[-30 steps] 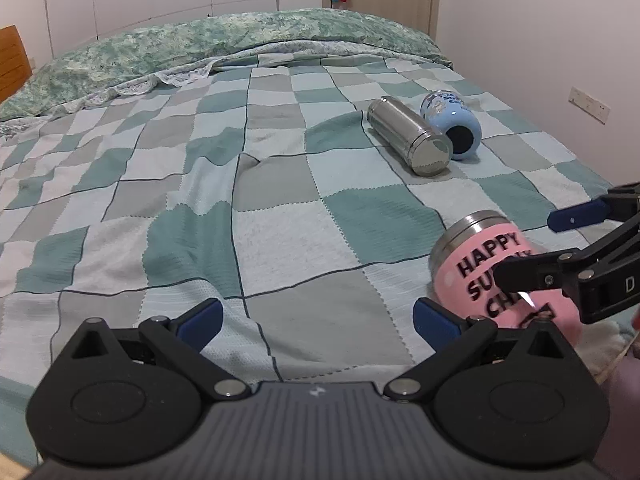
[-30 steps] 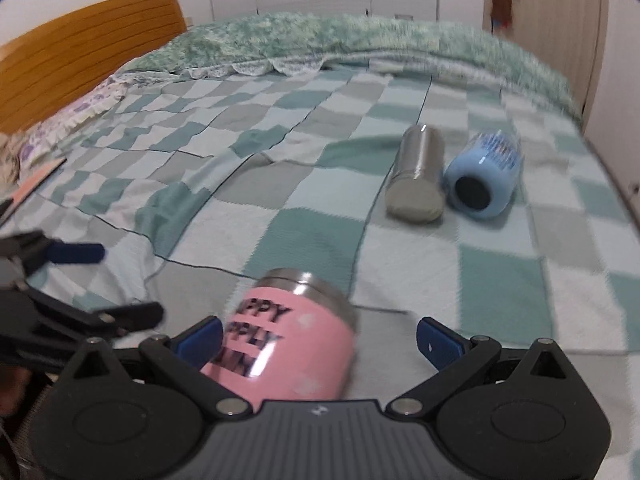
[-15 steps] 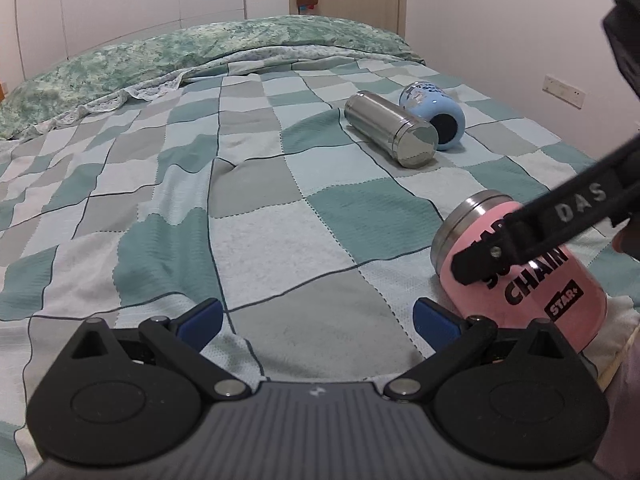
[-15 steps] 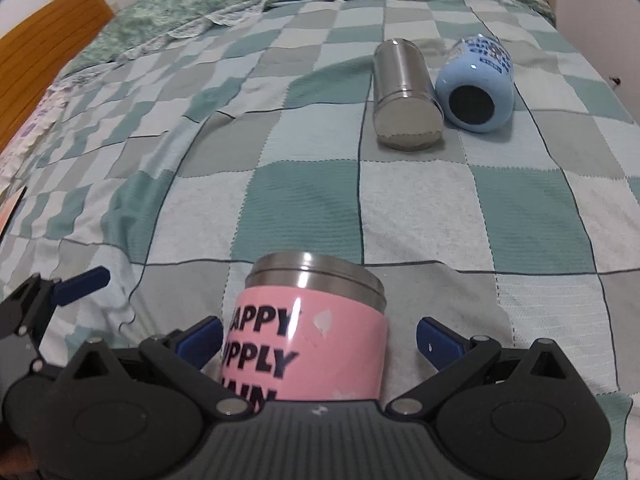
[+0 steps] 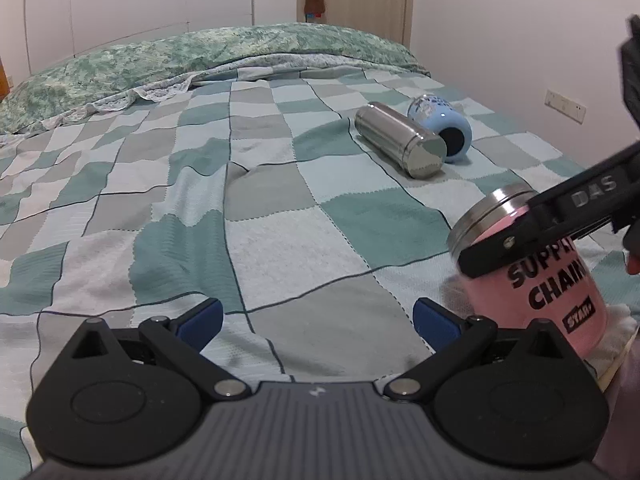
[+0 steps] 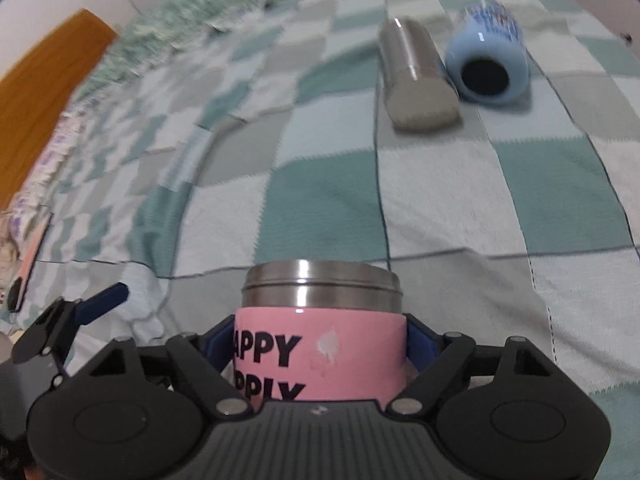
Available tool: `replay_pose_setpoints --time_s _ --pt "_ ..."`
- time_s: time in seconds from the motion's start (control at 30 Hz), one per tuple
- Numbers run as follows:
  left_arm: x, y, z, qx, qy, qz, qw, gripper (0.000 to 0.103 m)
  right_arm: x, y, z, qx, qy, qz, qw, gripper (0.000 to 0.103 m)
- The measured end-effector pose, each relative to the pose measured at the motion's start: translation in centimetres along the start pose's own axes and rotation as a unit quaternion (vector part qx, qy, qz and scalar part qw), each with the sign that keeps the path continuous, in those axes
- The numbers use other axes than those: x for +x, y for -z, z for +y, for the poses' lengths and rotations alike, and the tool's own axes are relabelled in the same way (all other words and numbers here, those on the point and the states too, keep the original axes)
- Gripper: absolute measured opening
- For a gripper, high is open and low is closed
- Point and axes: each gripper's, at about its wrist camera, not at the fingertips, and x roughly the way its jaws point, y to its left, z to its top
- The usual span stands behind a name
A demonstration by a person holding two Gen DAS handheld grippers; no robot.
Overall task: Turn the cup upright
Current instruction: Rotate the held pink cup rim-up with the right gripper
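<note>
A pink cup (image 6: 320, 344) with black lettering and a steel band lies on its side on the checked bedspread (image 6: 328, 200), steel end pointing away. My right gripper (image 6: 320, 340) is shut on the pink cup, one blue pad on each side. In the left wrist view the pink cup (image 5: 536, 280) sits at the right with the right gripper's finger (image 5: 560, 220) across it. My left gripper (image 5: 316, 320) is open and empty over the bedspread, left of the cup.
A steel bottle (image 5: 400, 146) and a light blue cup (image 5: 442, 130) lie on their sides further up the bed; both show in the right wrist view, the steel bottle (image 6: 416, 76) and the light blue cup (image 6: 486, 60). A green quilt (image 5: 180, 56) lies at the head. A wall runs along the right.
My right gripper has moved down over the pink cup and closed on it. The left gripper has shifted slightly and stays open.
</note>
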Motion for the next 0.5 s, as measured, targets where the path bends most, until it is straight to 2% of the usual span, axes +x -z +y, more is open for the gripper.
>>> replay_pose_setpoints --time_s 0.23,0.37,0.5 --pt "-1.6 -0.6 1.2 -0.012 -0.024 -0.017 0.9995 0.103 -3.2 -0.2 3.4 -0.087 -0.032 -0.108 0.99 0.083" --pt "-2.3 -0.8 2.6 -0.024 -0.052 -0.023 0.9981 0.103 -3.2 -0.3 6.3 -0.149 -0.012 -0.167 0.975 0.083" --pt "-2.6 -0.9 4.0 -0.039 -0.08 -0.023 0.9958 0.103 -2.0 -0.7 8.3 -0.174 -0.006 -0.184 0.967 0.083"
